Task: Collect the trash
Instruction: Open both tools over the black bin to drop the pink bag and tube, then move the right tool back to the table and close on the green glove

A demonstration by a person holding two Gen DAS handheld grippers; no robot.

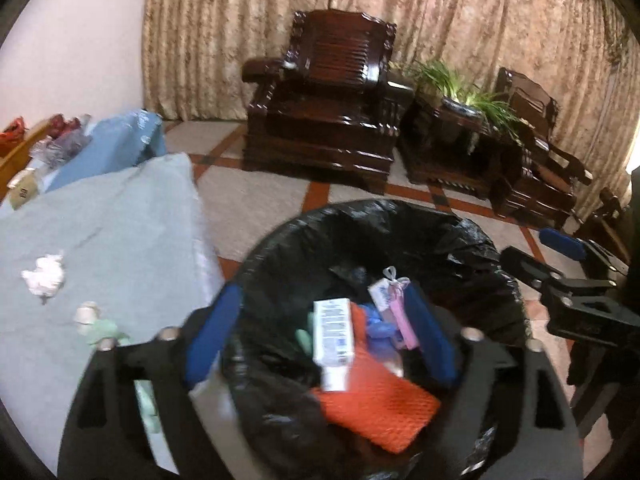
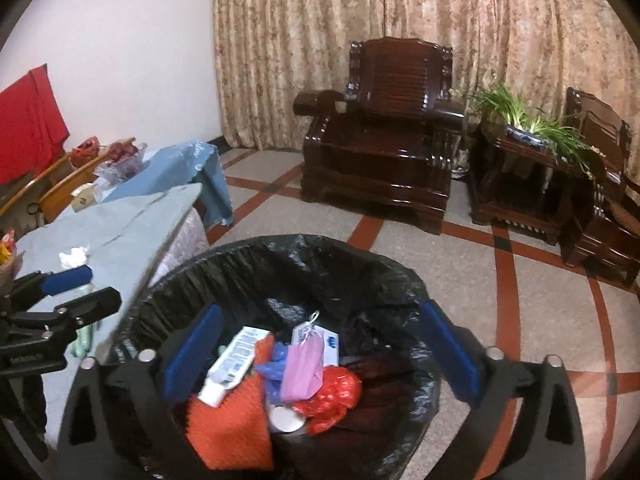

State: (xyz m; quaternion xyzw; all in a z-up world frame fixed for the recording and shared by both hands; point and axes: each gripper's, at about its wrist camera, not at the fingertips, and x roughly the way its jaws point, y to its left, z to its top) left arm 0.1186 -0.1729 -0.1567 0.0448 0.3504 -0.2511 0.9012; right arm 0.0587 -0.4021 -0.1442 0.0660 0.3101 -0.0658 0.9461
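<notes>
Over the black-lined bin [image 1: 360, 220], both claws side by side, pointing down into its mouth. Left claw [image 1: 322, 292] spread wide, pads clear of everything, nothing gripped; right claw [image 2: 322, 312] likewise wide open and empty, its blue pads just inside the liner's rim. Down in the bin already, lying loose and touched by neither claw: a white tube [image 1: 332, 332] on an orange net [image 1: 376, 408], a pink bag [image 2: 302, 364] beside them. Still to collect, by the look of it, on the grey-clothed surface [image 1: 120, 220] left of the bin – a crumpled white tissue [image 1: 44, 274] and, nearer the bin, a pale green scrap [image 1: 100, 326] just beside the left claw's outer finger. Both well off to the left of either claw's line, so no reaching straight ahead: needs a swing leftward and out over the surface edge. Nearer by far to the left claw; from the right claw's side, the left claw stands between it and both pieces. Tissue a rough ball with no long axis to line up on, so probably any approach angle good enough. Green scrap seemingly elongated, but too blurred and partly hidden behind the finger to call its direction.
</notes>
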